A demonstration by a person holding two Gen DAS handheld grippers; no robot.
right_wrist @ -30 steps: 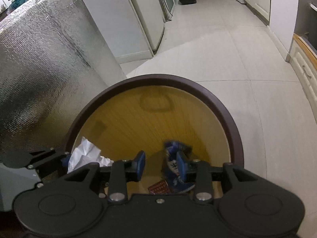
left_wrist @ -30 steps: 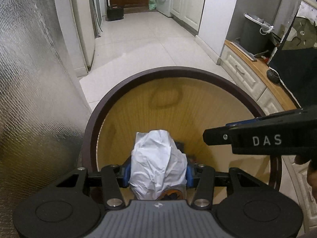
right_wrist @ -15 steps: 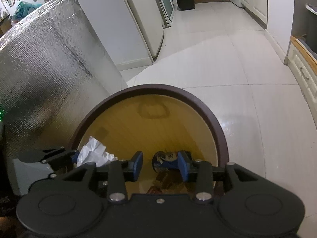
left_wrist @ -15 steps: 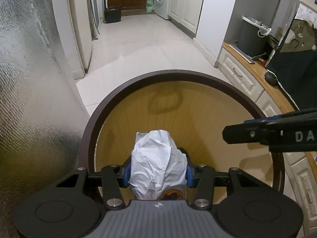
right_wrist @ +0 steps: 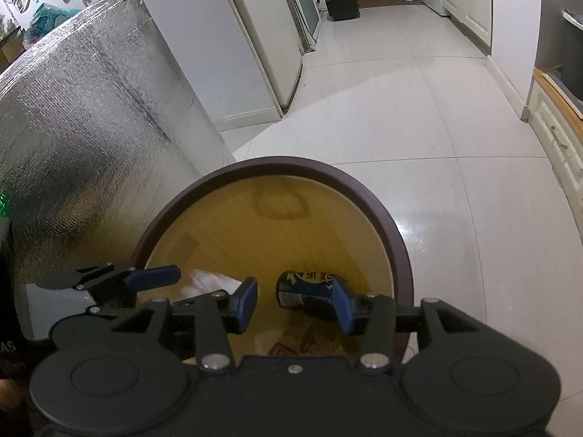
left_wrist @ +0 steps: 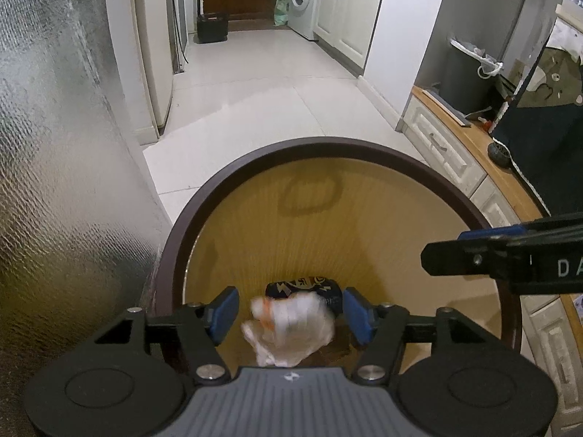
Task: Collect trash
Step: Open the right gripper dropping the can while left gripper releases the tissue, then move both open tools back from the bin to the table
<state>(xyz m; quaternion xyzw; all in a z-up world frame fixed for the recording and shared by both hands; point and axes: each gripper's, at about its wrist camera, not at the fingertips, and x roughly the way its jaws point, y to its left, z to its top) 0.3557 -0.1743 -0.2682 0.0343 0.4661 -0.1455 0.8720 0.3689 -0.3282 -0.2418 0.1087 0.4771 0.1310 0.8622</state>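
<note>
The left tool [left_wrist: 289, 313] has just been opening. Its blue fingers [left_wrist: 223, 311] stand spread apart, and the crumpled white paper ball [left_wrist: 291, 331] between them looks blurry and touches neither one. It sits low in the middle of the left view, inside the round yellow bin with a dark brown rim [left_wrist: 255, 156].

The right tool [right_wrist: 293, 304] has also just been opening, its fingers parted and holding nothing. The dark blue printed can [right_wrist: 304, 289] lies on its side deep in the bin, its long side running left to right in the picture.
</note>
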